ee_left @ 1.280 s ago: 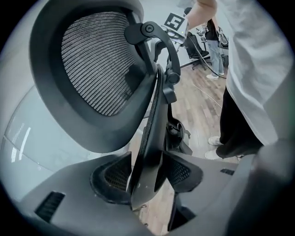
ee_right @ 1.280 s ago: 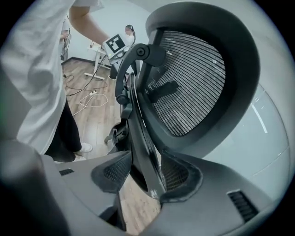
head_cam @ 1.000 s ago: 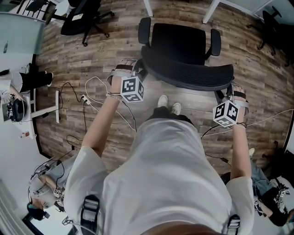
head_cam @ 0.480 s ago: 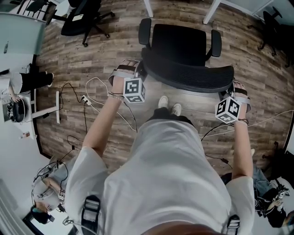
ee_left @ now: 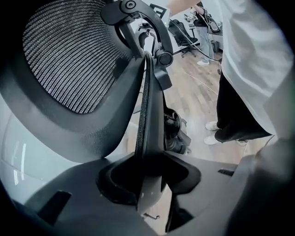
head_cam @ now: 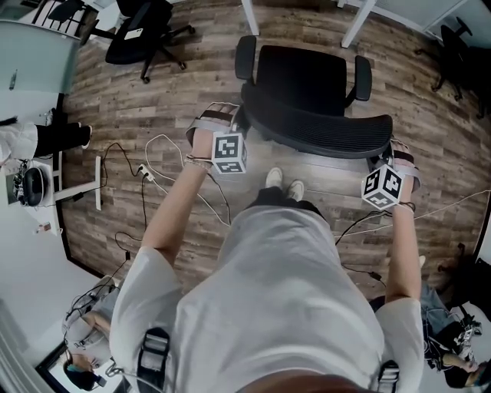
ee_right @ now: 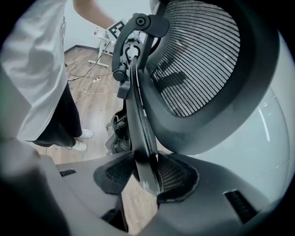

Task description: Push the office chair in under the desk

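The black office chair stands ahead of me, its seat (head_cam: 303, 73) facing the white desk legs (head_cam: 250, 15). Its curved mesh backrest (head_cam: 314, 130) is nearest me. My left gripper (head_cam: 234, 115) is at the backrest's left end. In the left gripper view the backrest's edge (ee_left: 150, 115) runs between the jaws of the left gripper (ee_left: 150, 175), which are closing with the pads (ee_left: 177, 168) against it. My right gripper (head_cam: 386, 153) is at the right end. There the right gripper (ee_right: 147, 173) is shut on the backrest's rim (ee_right: 138, 120).
A second desk leg (head_cam: 355, 21) stands at the top right. Another black chair (head_cam: 142, 31) is at the top left, and one more (head_cam: 453, 42) at the far right. Cables (head_cam: 153, 150) and a white stand foot (head_cam: 96, 180) lie on the wooden floor to the left. My shoes (head_cam: 284, 180) are just behind the chair.
Both grippers have edged in onto the two ends of the backrest. The chair stands about where it was.
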`<state>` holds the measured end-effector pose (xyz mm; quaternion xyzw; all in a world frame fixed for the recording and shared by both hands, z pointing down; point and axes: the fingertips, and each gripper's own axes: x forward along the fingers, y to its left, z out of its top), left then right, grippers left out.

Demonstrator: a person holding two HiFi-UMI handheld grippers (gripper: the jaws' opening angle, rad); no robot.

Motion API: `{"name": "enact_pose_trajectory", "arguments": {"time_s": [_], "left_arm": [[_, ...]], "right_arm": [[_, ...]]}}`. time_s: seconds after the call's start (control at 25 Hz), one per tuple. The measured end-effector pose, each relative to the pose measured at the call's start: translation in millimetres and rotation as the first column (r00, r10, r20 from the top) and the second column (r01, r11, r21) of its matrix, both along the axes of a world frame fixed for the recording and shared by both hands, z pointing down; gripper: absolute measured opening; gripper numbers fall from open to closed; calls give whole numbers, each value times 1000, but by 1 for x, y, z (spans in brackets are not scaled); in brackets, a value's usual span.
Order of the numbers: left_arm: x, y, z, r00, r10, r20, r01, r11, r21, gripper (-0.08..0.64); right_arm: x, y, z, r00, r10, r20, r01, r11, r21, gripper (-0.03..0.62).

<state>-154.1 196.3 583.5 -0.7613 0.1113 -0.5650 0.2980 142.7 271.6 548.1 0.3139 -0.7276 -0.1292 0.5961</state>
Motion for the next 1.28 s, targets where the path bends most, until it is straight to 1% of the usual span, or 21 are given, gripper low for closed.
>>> {"name": "enact_pose_trajectory", "arguments": {"time_s": [0.36,0.64,0.88,1.0,1.28], "left_arm": [[1,-40,1,1000,6,5,-6,1000,1,172],[3,-72,1,1000,18,13,-18,1000,16,170],[6,-101,6,1000,17,15,-17,1000,5,170],[13,-113,0,1000,18,10,-17,1000,-4,170],[21,-135,2,1000,11,20,-12,1000,10,167]], "right_arm": [[1,-36,0,999,38,-15,-38,999,10,167],[3,-64,2,998,65,-17,-65,998,22,172],[6,-94,1,998,56,-11,-56,998,28,172],[12,-108,-1,999,50,-8,-50,998,25,172],[21,-132,1,999,33,0,-33,999,24,172]]}}
